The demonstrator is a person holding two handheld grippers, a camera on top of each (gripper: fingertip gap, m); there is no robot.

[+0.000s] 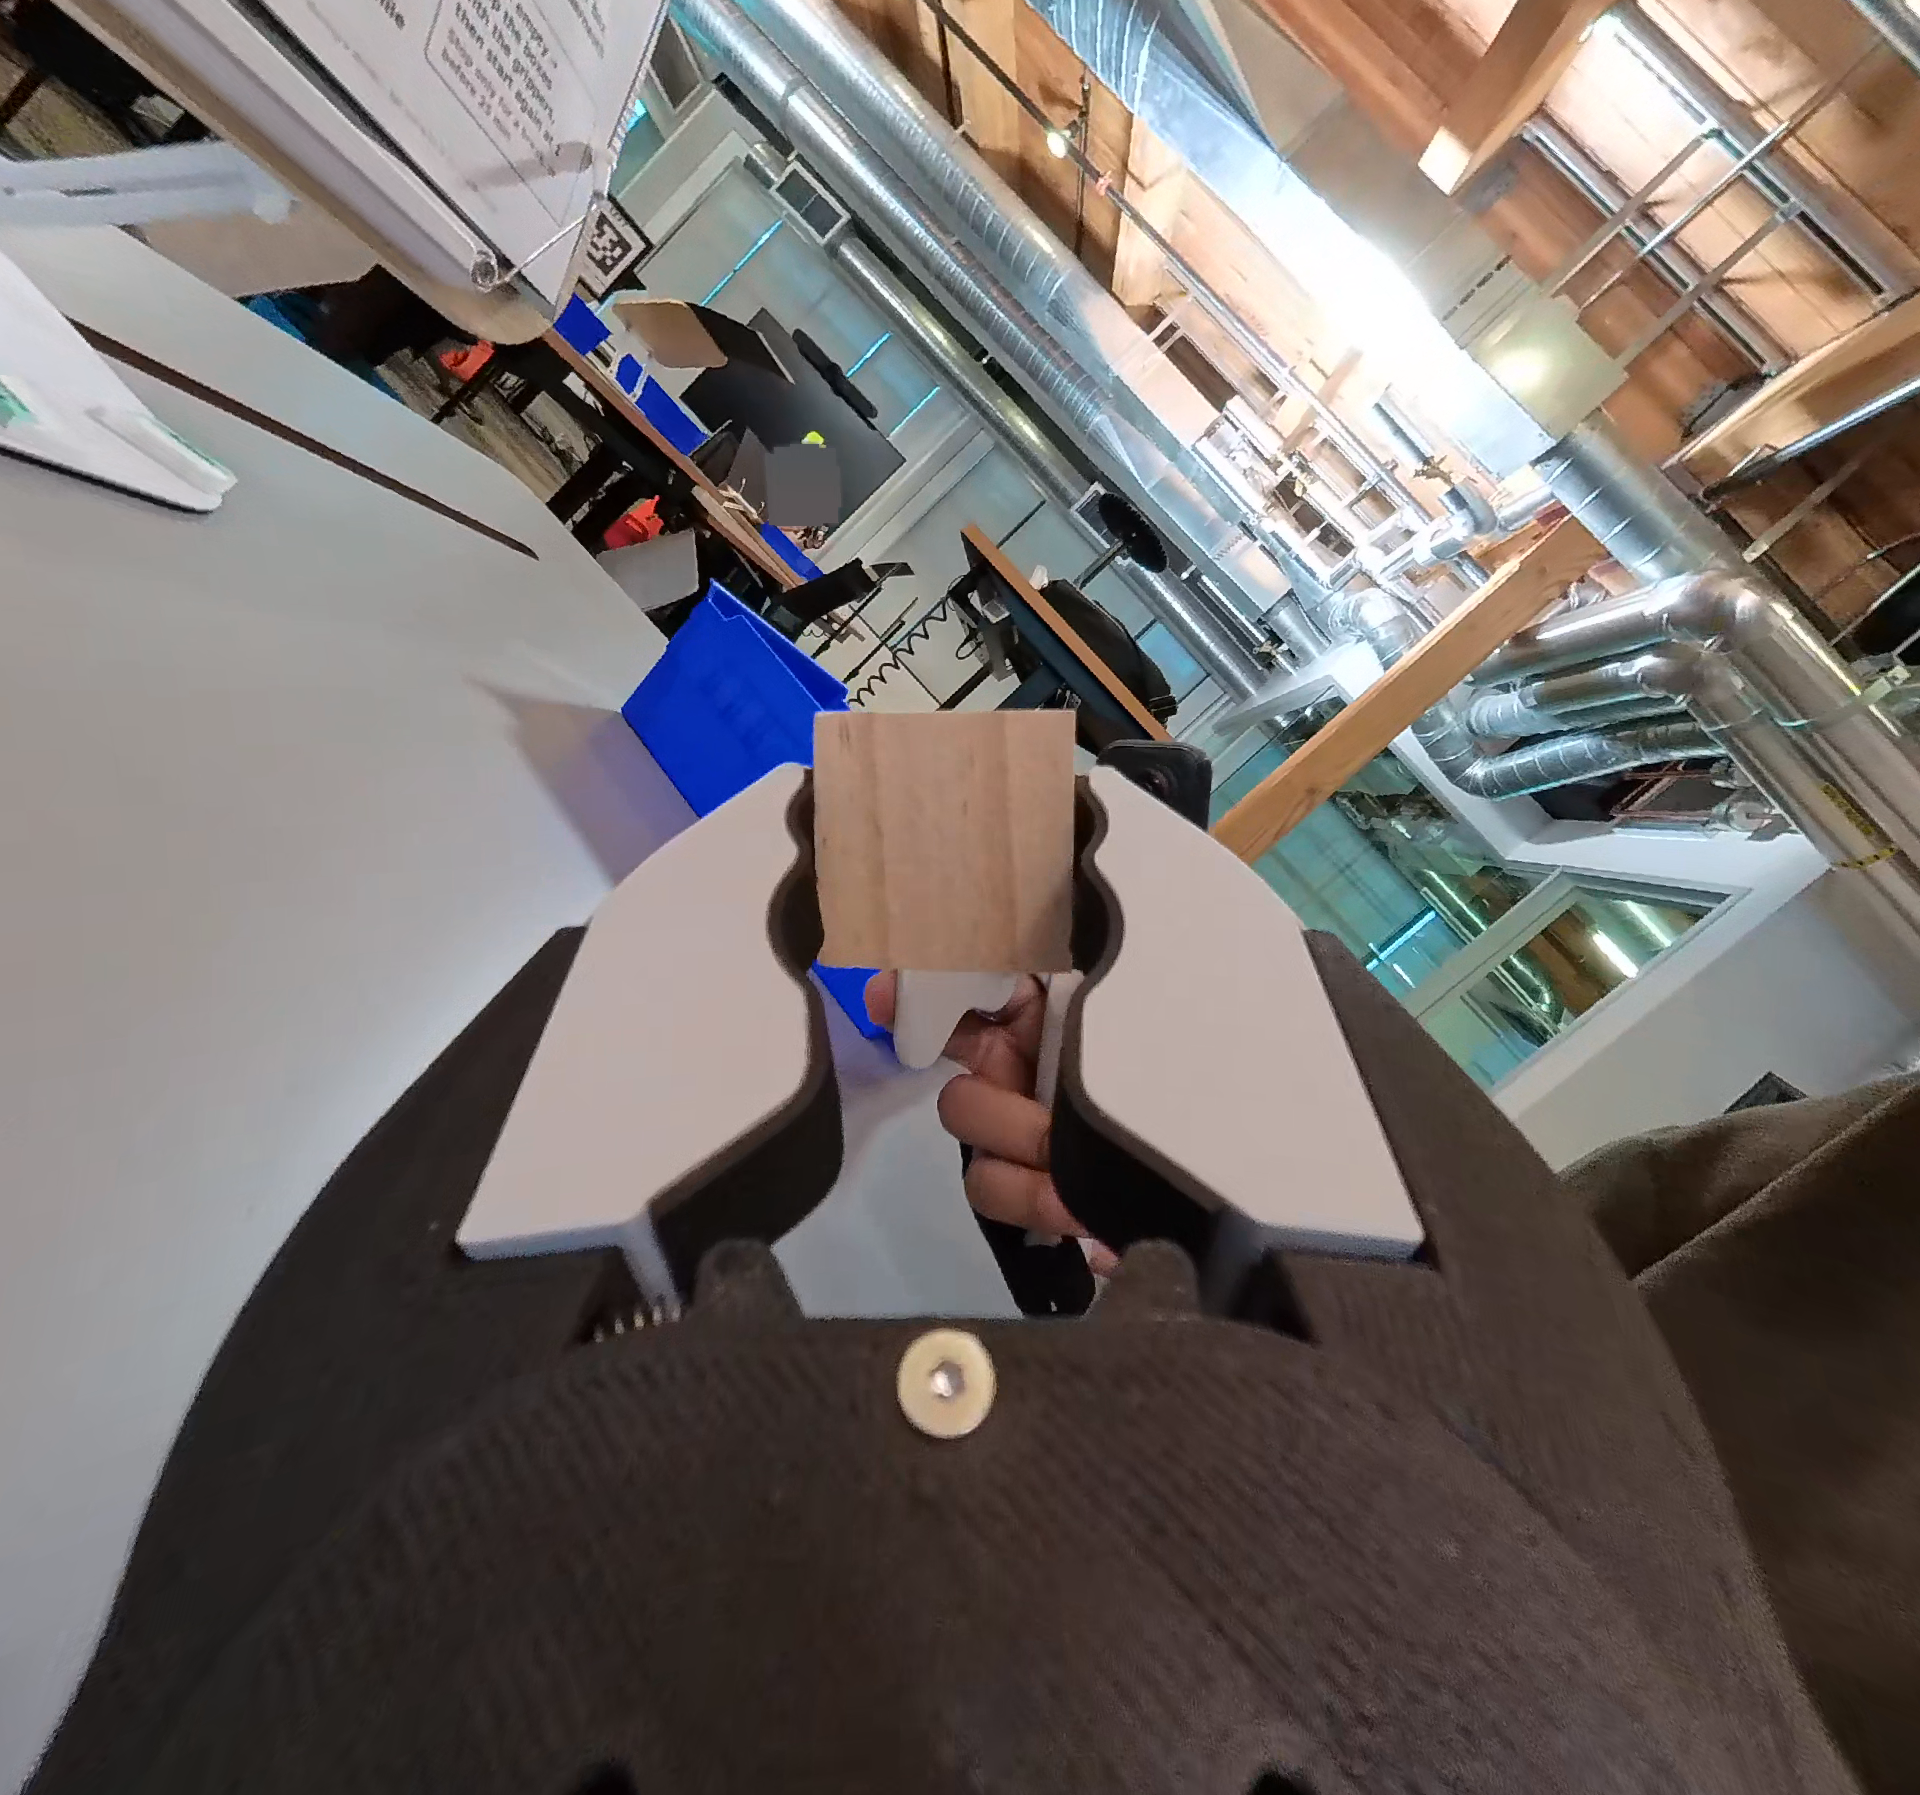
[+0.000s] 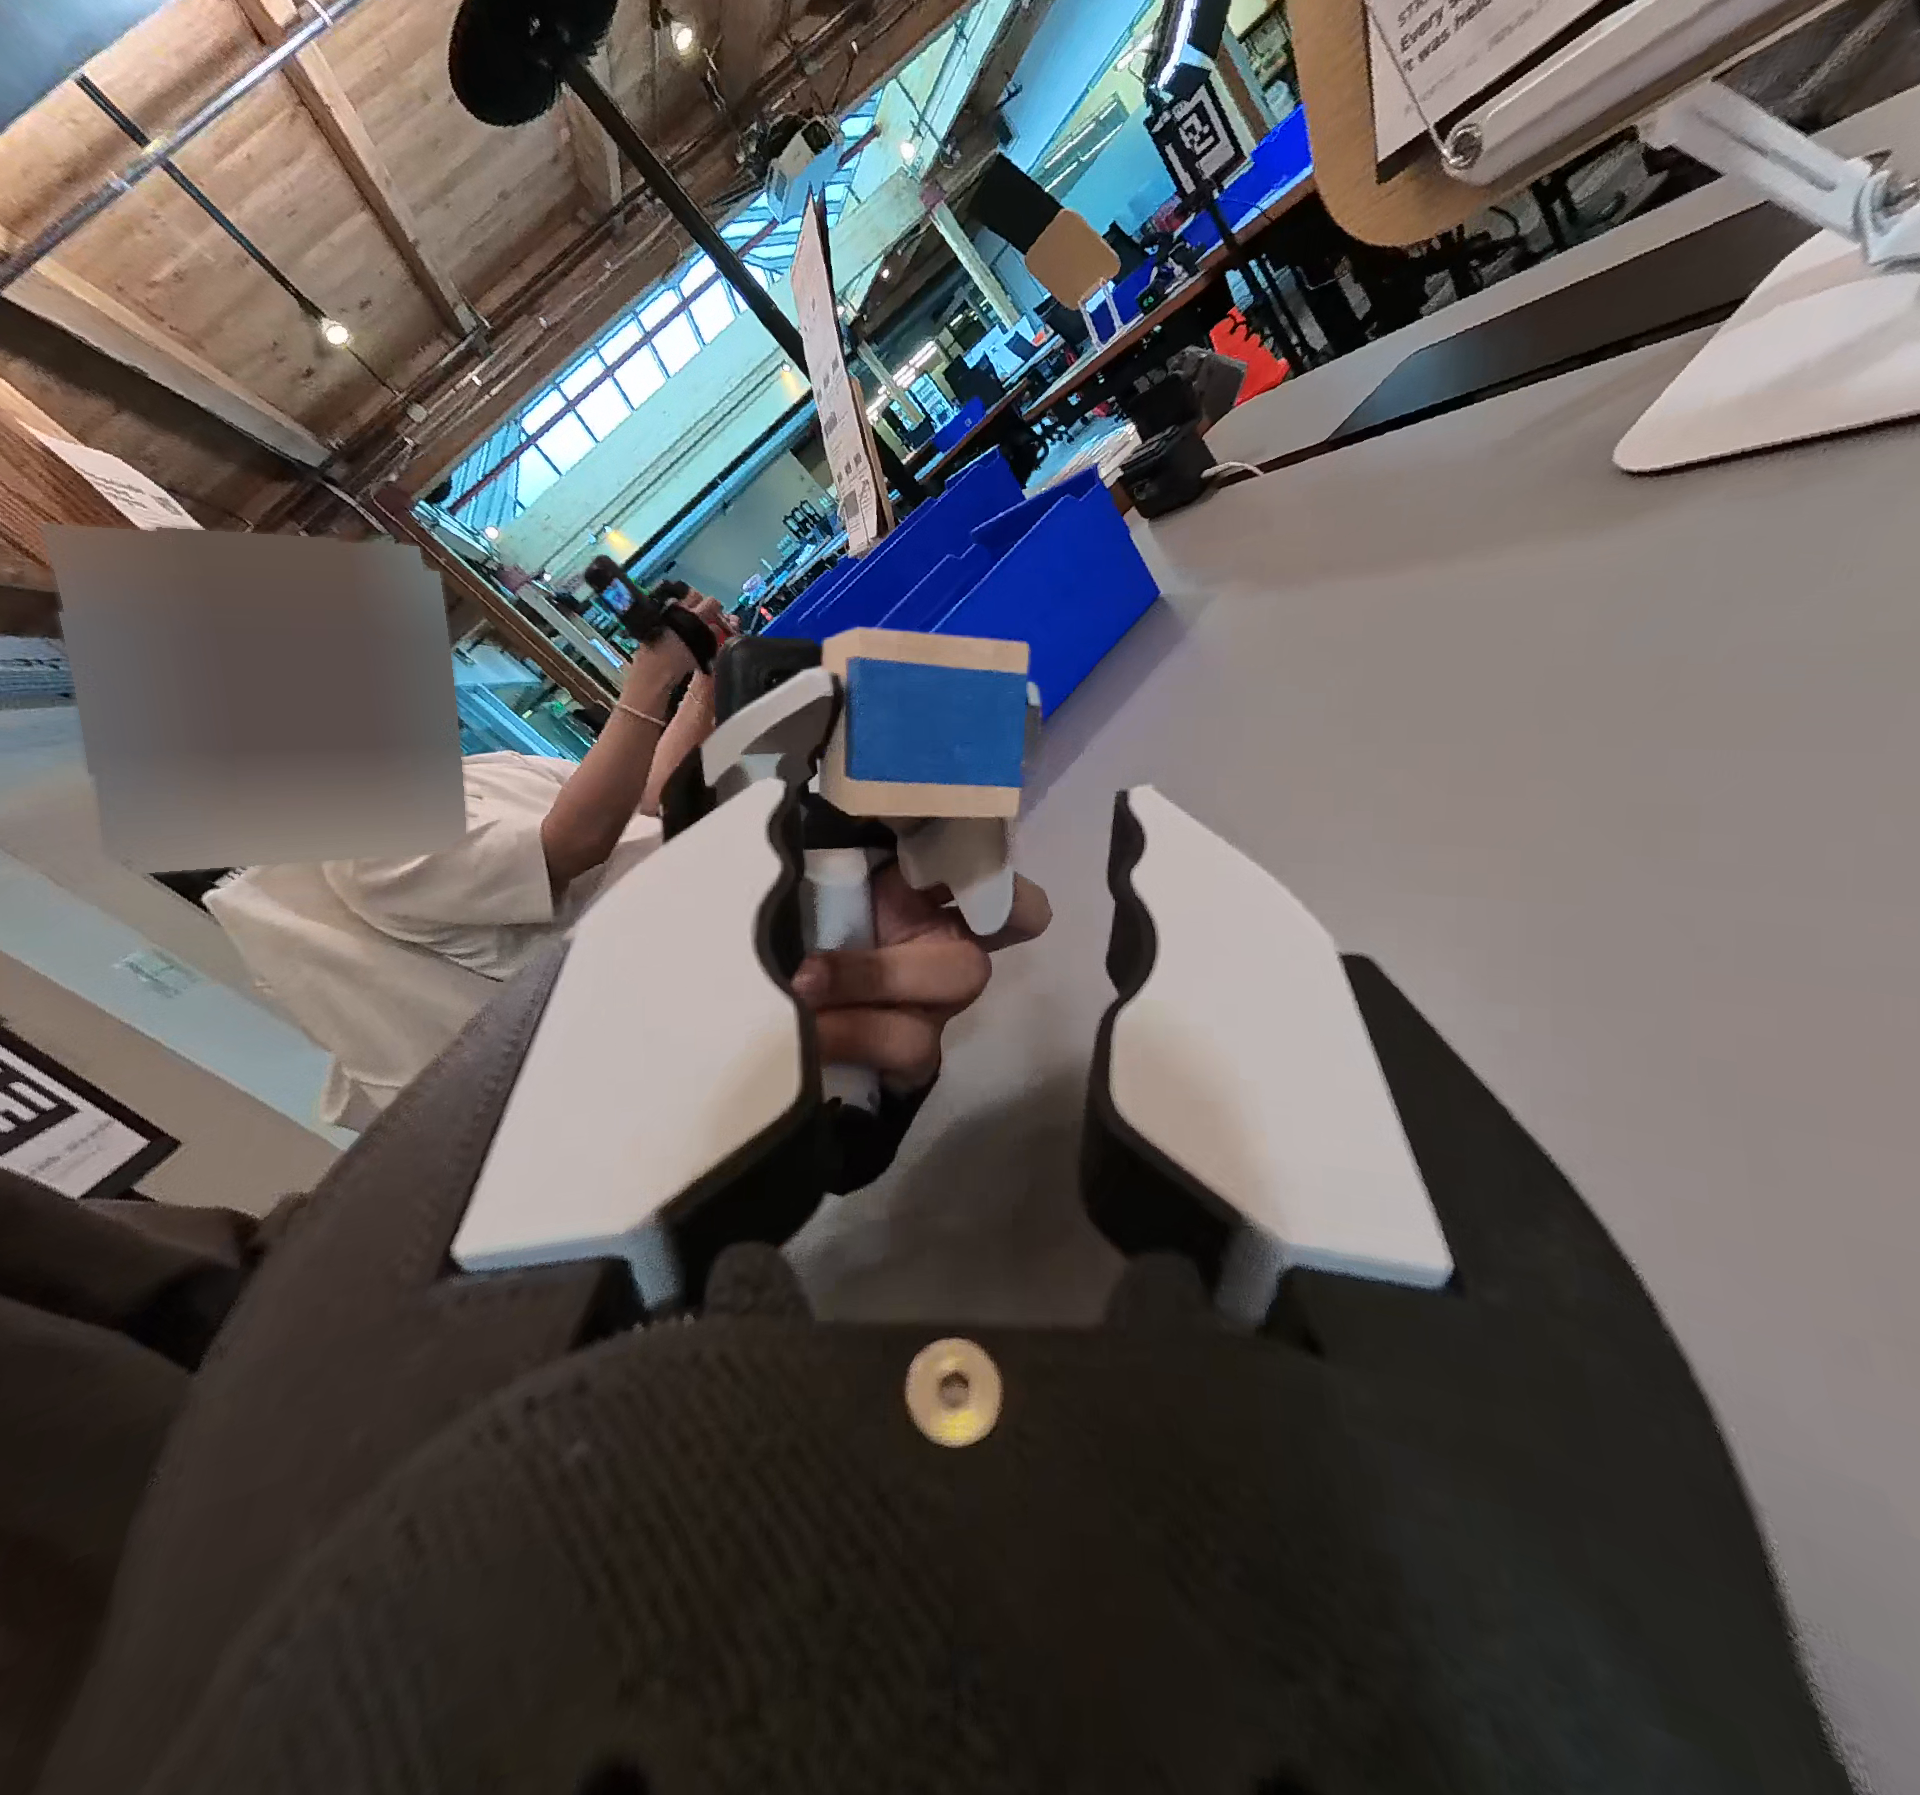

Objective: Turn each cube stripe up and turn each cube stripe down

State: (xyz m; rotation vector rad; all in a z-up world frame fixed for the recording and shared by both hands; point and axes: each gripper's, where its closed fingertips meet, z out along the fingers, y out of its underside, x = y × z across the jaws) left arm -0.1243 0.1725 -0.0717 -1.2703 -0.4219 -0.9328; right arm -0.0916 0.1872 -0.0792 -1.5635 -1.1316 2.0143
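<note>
My left gripper (image 1: 943, 815) is shut on a wooden cube (image 1: 940, 872) and holds it in the air above the grey table (image 1: 260, 862). A plain wood face points at this camera. In the right wrist view the same cube (image 2: 935, 732) shows its blue stripe face toward the camera, clamped between the left gripper's white fingers (image 2: 764, 717). My right gripper (image 2: 956, 841) is open and empty, its tips just short of the cube. A hand (image 2: 894, 997) holds the left gripper's handle below the cube.
Blue bins (image 2: 997, 582) stand at the table's far edge; one also shows in the left wrist view (image 1: 727, 696). A white monitor stand base (image 2: 1766, 374) sits at the back right. A person in a white shirt (image 2: 416, 904) is at the left. An instruction board (image 1: 416, 62) hangs above.
</note>
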